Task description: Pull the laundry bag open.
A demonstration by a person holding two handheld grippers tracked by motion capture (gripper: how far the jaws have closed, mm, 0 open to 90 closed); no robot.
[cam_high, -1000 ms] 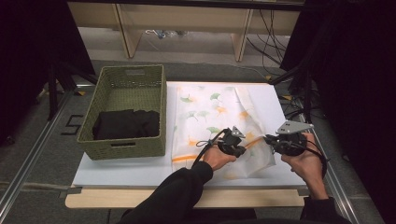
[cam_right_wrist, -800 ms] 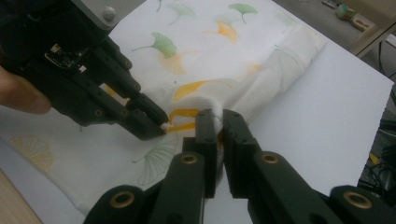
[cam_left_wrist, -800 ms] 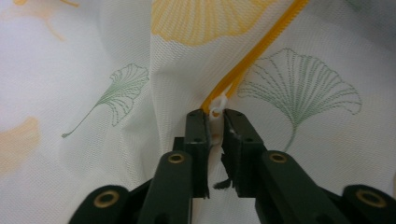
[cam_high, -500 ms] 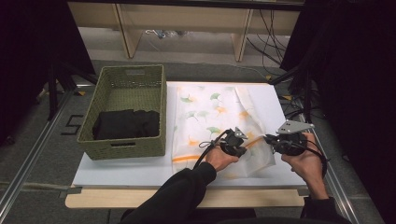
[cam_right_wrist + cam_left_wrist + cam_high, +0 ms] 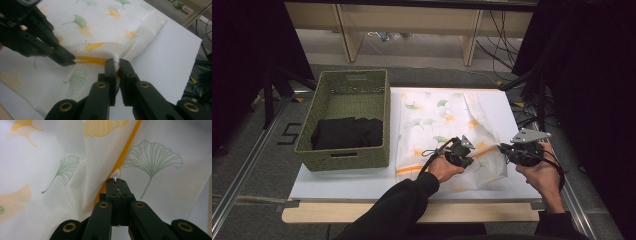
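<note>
**Cloth: gripped at two points on its near right part**

Cloth [image 5: 442, 130], white with ginkgo leaves and an orange band: lies on the table [image 5: 342, 182], long axis running 12 to 6 o'clock, just right of the basket [image 5: 349, 150].

Left gripper [image 5: 466, 150]: your jaws are clamped on a fold at the orange band, a white tuft showing between the tips [image 5: 116, 180].

Right gripper [image 5: 507, 150]: your jaws are pinched on a bunched ridge of cloth at its right edge [image 5: 115, 65]. It sits at 3 o'clock from the left one, the band stretched short between them.

Room: bare table at 3 o'clock is narrow before the table edge; most of the cloth lies toward 11 and 12 o'clock. Basket wall is near at 9 o'clock and holds a black garment [image 5: 347, 132]. Judged: any fold or lift has most room toward 12 o'clock.
</note>
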